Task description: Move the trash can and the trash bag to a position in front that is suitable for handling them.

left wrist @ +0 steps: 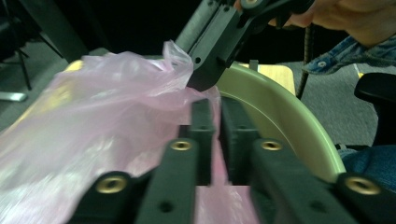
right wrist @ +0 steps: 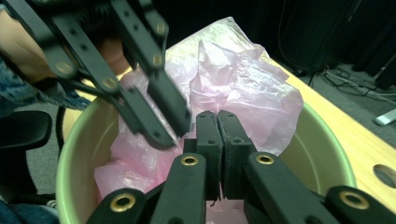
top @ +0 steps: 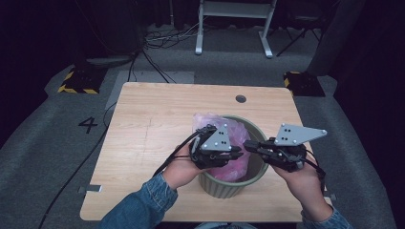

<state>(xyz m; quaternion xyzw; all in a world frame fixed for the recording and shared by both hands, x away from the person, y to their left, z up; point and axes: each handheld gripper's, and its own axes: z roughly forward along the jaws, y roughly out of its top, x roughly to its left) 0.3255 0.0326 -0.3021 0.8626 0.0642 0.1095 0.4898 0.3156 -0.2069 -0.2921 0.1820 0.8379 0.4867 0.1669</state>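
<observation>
A pale green round bin stands on the wooden table with a pink plastic bag inside it, billowing above the far rim. Both grippers meet over the bin's mouth. My left gripper has its jaws nearly together, with a strip of pink film pinched between them. My right gripper is shut, and in the left gripper view the bag bunches up into its tip. The left gripper crosses just left of the right one's jaws. The bin rim curves close behind.
The bin stands near the table's front edge, right of centre. A round cable hole lies at the table's back edge. Cables and a white frame's legs sit on the grey floor beyond. A dark chair edge is close beside the person.
</observation>
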